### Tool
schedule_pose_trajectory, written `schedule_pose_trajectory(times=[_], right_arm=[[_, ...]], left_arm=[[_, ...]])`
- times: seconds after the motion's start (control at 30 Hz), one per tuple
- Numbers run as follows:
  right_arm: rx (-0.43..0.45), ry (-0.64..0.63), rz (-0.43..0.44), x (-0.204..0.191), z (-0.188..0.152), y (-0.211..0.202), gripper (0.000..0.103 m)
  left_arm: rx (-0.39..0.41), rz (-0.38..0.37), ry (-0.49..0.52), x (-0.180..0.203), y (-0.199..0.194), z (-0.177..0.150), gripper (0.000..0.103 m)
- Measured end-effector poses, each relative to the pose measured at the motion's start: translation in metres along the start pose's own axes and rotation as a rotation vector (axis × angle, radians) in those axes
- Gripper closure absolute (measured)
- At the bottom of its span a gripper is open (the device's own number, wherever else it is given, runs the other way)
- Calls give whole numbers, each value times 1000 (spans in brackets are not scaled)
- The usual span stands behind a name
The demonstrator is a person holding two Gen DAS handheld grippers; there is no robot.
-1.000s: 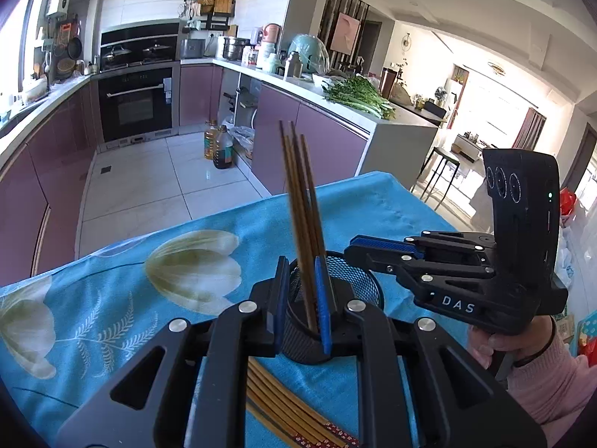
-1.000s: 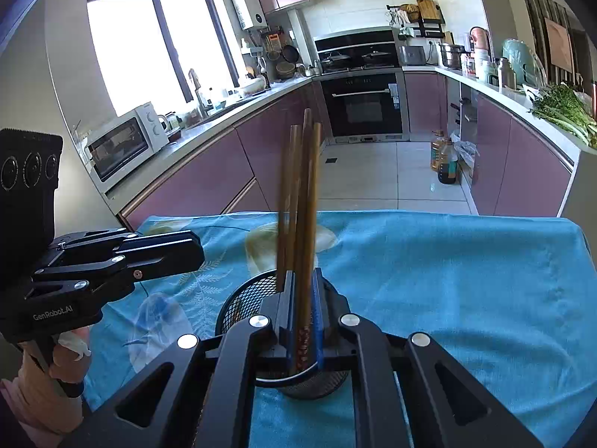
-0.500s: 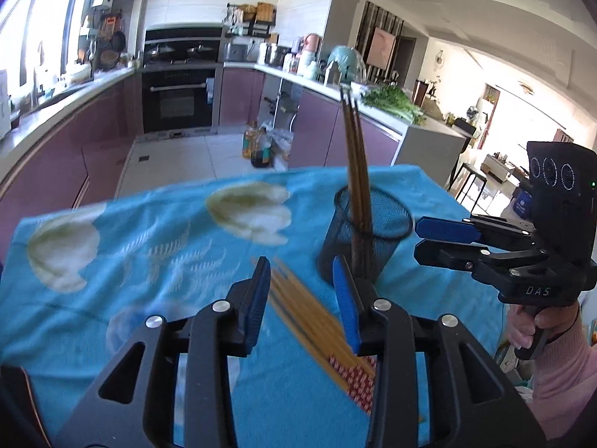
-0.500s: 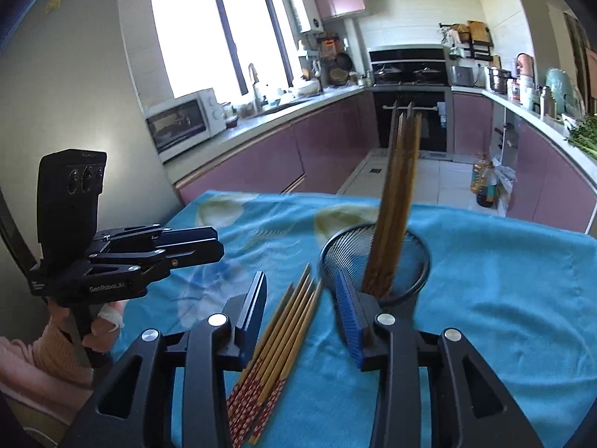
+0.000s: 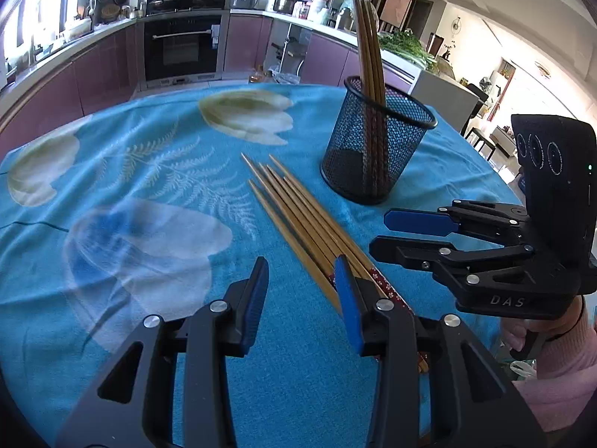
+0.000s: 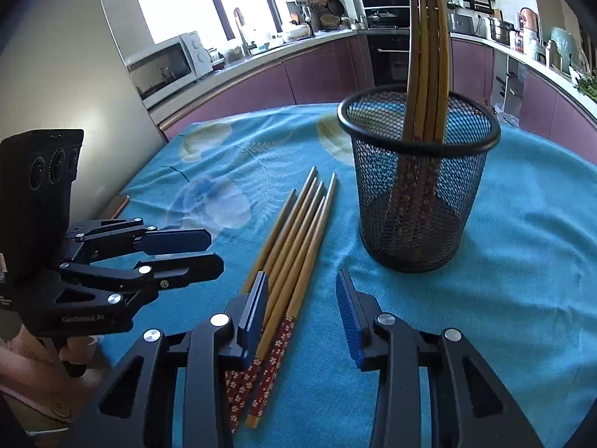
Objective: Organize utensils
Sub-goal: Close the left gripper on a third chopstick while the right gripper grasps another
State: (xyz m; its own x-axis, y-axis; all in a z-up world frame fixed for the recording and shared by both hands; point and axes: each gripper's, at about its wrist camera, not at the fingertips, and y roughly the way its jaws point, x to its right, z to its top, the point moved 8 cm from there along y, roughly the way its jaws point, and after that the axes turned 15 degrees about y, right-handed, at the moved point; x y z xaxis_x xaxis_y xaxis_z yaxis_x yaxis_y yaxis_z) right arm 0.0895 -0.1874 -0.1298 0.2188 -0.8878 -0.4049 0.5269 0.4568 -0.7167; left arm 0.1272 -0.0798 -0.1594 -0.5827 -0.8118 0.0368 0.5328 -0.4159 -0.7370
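Mesh cup (image 6: 418,194): one, black wire, upright, centre right of the right wrist view.
Standing chopsticks (image 6: 427,59): four, inside the cup.
Loose chopsticks (image 6: 294,239): five, flat on the blue cloth (image 6: 522,261), lower centre.
Left gripper (image 5: 302,298): angled downward, fingers apart, empty.
Right gripper (image 6: 302,306): angled downward, fingers apart, empty, over the loose chopsticks' patterned ends.

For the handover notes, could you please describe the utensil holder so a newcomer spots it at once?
On the blue floral tablecloth stands a black wire-mesh cup, beyond the loose chopsticks lying flat. It is the only upright container there, with several chopsticks standing inside.
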Motion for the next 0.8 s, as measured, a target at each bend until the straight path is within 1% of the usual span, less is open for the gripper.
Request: schedule_pose_trajectory(times=[0.1, 0.3, 0.43, 0.57, 0.8], right_arm=[[-8, 5, -18, 4, -2, 5, 67], [-13, -9, -37, 5, -4, 10, 68], [-18, -13, -49, 5, -5, 14, 68], [-14, -19, -66, 8, -4, 14, 69], [-18, -40, -91, 5, -4, 15, 70]], left_arm=[[-19, 0, -4, 2, 6, -1, 66], [-48, 28, 14, 5, 17, 1, 66], [-67, 34, 21, 6, 22, -1, 68], [-75, 40, 27, 6, 25, 0, 66], [-89, 30, 16, 3, 27, -1, 66]])
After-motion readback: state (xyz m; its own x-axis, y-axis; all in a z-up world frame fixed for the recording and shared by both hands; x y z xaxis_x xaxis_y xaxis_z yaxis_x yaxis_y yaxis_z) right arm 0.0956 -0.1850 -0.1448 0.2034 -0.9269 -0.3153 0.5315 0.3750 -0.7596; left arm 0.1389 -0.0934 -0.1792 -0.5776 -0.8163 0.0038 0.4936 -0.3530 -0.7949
